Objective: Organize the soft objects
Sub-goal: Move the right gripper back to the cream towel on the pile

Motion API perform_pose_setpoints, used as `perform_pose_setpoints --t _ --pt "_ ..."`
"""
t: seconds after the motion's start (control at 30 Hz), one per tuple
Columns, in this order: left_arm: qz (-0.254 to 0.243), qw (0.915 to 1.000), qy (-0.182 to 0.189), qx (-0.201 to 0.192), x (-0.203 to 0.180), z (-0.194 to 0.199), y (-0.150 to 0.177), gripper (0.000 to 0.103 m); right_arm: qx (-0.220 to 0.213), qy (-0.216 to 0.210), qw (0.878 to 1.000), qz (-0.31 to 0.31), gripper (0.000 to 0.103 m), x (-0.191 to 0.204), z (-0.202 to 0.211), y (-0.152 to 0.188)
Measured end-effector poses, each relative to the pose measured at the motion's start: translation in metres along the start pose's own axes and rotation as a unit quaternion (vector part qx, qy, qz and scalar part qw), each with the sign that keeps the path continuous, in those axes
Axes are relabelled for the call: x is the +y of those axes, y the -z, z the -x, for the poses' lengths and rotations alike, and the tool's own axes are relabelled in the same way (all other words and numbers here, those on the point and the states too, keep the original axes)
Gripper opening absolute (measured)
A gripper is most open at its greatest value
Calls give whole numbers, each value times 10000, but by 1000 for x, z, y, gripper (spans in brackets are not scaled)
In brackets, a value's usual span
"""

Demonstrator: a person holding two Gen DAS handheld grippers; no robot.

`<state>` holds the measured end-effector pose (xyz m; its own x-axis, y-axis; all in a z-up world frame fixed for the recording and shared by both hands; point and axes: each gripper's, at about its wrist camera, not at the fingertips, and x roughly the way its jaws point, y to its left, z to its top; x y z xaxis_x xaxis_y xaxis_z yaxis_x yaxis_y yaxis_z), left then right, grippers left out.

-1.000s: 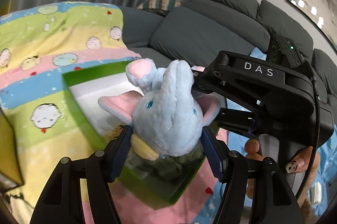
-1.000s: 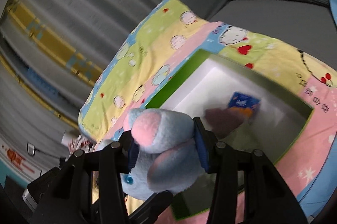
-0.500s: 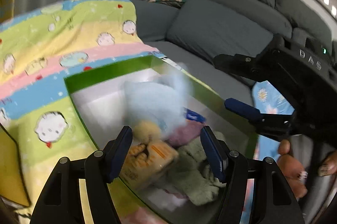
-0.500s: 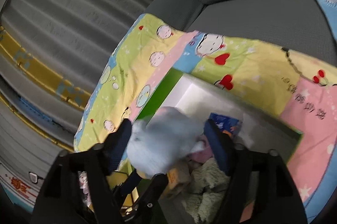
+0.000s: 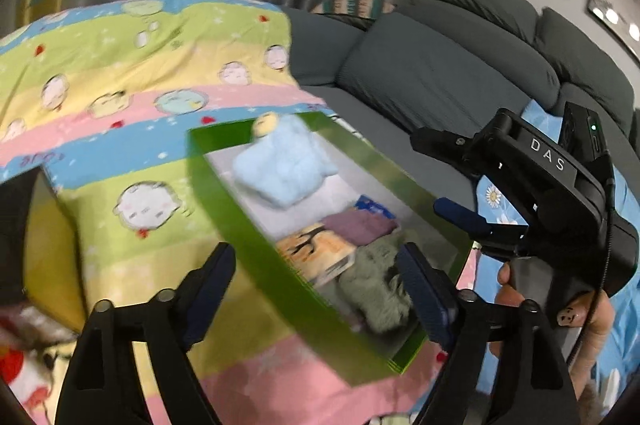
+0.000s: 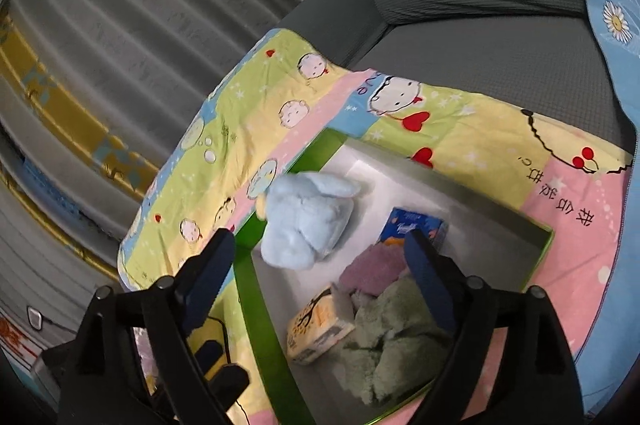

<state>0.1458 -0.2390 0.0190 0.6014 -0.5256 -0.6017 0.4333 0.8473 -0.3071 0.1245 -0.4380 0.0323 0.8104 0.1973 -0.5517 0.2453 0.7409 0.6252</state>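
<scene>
A light blue plush elephant [image 5: 282, 163] lies in the far end of a green box [image 5: 256, 249] with a white inside; it also shows in the right wrist view [image 6: 304, 225]. The box [image 6: 256, 309] also holds a purple cloth [image 6: 372, 271], a green fuzzy cloth [image 6: 392, 337], a blue tissue pack [image 6: 412, 229] and an orange-and-white pack [image 6: 316, 329]. My left gripper [image 5: 320, 283] is open and empty above the box's near end. My right gripper [image 6: 320, 275] is open and empty above the box; it also shows in the left wrist view [image 5: 460, 217] at the right.
The box rests on a colourful cartoon-print blanket [image 5: 132, 105] spread over a grey sofa [image 5: 440, 73]. A blue floral cloth [image 6: 608, 9] lies to the right. Grey curtains [image 6: 140, 25] hang behind. Red-and-white items [image 5: 24, 365] lie at the lower left.
Both grippers held the plush elephant above the box a second ago. Both opened, the elephant dropped into the box's far end, and the grippers drew back.
</scene>
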Motion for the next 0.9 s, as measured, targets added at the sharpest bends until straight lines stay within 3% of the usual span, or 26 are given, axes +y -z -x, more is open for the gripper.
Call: perform_pose_setpoints --t 0.5,0.9 --pt "1038 9922 -606 -319 74 94 43 87 359 -35 9928 1145 101 66 -11 50" --pt "1351 9834 -1053 -604 109 151 68 87 574 -164 9828 1747 102 104 -11 84"
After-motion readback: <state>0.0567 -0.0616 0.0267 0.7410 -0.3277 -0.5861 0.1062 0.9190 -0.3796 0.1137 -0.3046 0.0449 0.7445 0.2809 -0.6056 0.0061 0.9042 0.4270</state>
